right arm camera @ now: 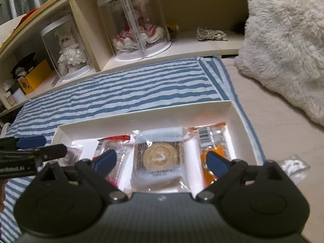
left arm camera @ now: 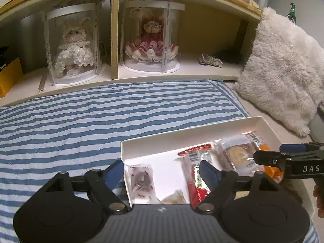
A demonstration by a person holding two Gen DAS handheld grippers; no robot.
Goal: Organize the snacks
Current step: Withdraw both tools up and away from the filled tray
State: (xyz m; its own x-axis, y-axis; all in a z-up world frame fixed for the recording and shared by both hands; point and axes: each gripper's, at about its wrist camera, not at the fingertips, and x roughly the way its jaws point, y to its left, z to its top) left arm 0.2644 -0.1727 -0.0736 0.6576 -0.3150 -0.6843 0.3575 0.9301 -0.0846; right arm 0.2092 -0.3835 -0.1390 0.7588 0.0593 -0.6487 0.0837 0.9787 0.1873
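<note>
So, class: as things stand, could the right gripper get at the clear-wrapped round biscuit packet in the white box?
Probably yes. The right gripper is open, empty, and straddles the clear-wrapped round biscuit packet, which lies uncovered in the white box; nothing blocks it.

Left gripper (left arm camera: 161, 173): matte black body, two round housings, silver pivot screws, blue finger pads (left arm camera: 208, 172). Right gripper (right arm camera: 161, 161): same build, ribbed grey-black centre plate at bottom of frame; white lettering "DAS" on its side.

One white box (right arm camera: 141, 111), four snack packets (right arm camera: 158, 158), two boxed dolls (left arm camera: 150, 32).
</note>
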